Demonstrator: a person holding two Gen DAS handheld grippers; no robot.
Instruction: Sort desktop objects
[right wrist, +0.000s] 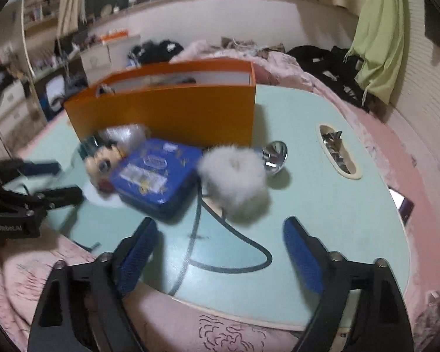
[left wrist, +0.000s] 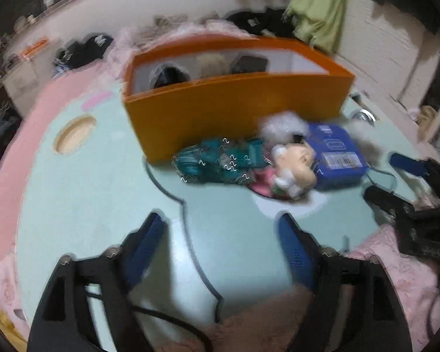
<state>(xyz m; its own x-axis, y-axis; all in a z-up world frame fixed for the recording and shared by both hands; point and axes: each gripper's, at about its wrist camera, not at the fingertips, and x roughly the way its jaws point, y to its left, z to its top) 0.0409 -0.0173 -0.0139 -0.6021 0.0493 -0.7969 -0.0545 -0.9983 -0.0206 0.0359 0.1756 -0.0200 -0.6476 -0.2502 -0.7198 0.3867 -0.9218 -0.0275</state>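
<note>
**Ana:** Fingers first, left wrist view: the left gripper [left wrist: 223, 228] has its blue-padded fingers [left wrist: 145, 243] spread wide with nothing between them, only bare pale-green tabletop [left wrist: 88, 190].

**Ben:** And the things to sort?

**Ana:** All ahead of the fingertips. A crumpled teal foil packet [left wrist: 220, 161] lies straight ahead, touching the front wall of the tall orange cardboard box [left wrist: 234, 108]. Ahead and to the right sit a small cream-coloured doll figure [left wrist: 293, 164] and a flat blue rectangular tin [left wrist: 337, 152], pressed together. The picture is blurred, so finer detail escapes me.

**Ben:** Right wrist view?

**Ana:** The right gripper [right wrist: 220, 249] is spread just as wide and empty. A fluffy white pompom-like ball [right wrist: 234, 179] sits just ahead of its fingertips, slightly right of centre, touching the tin's corner. The tin lies ahead-left; a shiny silver reflector-like cup [right wrist: 274, 155] lies beyond the ball, beside the box.

**Ben:** So how should the pick go?

**Ana:** I'd judge each hand is lining up on its nearest item: packet for the left, fluffy ball for the right. Keep the jaws wide until the item is centred between the pads, come down steeply, and close gently: the ball will compress and the foil may slip. Mind the dark cable [right wrist: 234, 240] curling under the right fingers.
</note>
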